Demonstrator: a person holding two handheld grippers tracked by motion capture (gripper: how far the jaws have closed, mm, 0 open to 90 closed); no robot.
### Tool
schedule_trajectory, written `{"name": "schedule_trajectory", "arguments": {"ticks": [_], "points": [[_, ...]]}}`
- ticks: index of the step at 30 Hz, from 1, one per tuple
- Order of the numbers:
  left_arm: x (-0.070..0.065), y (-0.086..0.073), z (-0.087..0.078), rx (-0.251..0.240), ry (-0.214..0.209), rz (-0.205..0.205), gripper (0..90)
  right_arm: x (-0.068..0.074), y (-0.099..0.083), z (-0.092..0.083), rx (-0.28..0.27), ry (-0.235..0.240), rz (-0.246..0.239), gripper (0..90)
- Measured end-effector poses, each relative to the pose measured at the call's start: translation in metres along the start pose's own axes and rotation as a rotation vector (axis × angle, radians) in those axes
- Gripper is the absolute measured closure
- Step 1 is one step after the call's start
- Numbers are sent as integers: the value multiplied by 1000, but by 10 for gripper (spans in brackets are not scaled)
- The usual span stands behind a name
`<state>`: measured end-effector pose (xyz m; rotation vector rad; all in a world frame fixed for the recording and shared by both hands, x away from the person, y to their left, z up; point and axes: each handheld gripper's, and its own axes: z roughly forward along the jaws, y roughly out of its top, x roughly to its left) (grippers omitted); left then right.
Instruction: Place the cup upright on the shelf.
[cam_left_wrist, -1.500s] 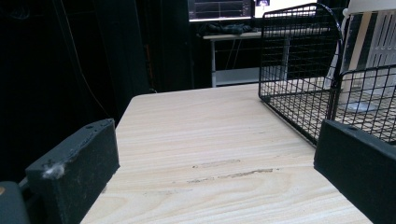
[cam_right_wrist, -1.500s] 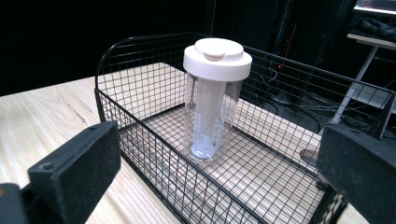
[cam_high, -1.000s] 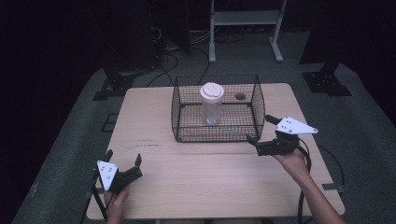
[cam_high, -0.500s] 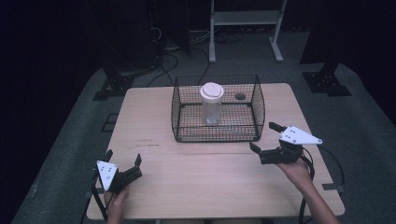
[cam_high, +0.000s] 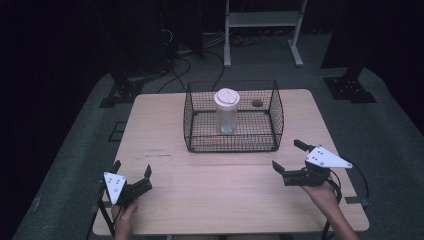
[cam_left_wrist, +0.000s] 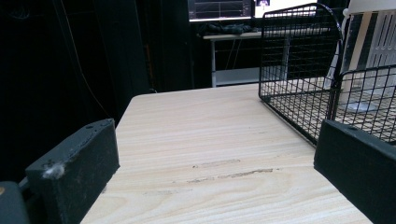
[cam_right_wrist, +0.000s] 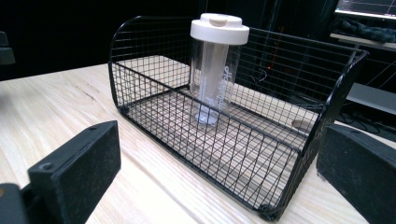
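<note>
Both tongs, the right gripper (cam_high: 291, 161) and the left gripper (cam_high: 131, 174), sit with jaws spread wide and nothing between them, low over the near half of the wooden table (cam_high: 220, 197). Ahead of the right gripper and to its left stands the black wire basket (cam_high: 232, 146), its near wall close to the jaw tips in the right gripper view but not touching them; the left gripper lies well apart from it, the basket ahead and off to its right. Inside the basket, beyond the mesh from either tong, a clear bottle with a white lid (cam_right_wrist: 215, 70) stands upright on the wire floor. Farther back on that floor, toward the far right corner as the high view shows it, rests a small dark round object (cam_high: 257, 103), too small to identify. The risks, as judged from this layout: a straight reach from the right gripper would meet the basket's near wall and shove the light basket across the smooth tabletop. The tall, narrow bottle looks top-heavy, so a glancing jaw against its lid could tip it onto the mesh. A pinch on the slick clear wall may slip. Jaw tips could also snag in the mesh.
</note>
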<state>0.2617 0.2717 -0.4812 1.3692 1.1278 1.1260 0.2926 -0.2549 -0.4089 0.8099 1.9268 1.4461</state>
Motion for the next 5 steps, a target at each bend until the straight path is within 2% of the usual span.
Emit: {"name": "schedule_trajectory", "arguments": {"ticks": [2,3,5], "points": [[0,0,0,1,0,-1,0,1,-2,-1,2,-8,-9,0],[0,0,0,0,-1,0,0,2,-6,-4,-6,-5,9,0],[0,0,0,1,-1,0,0,4,-11,-7,-6,-12,8,0]]}}
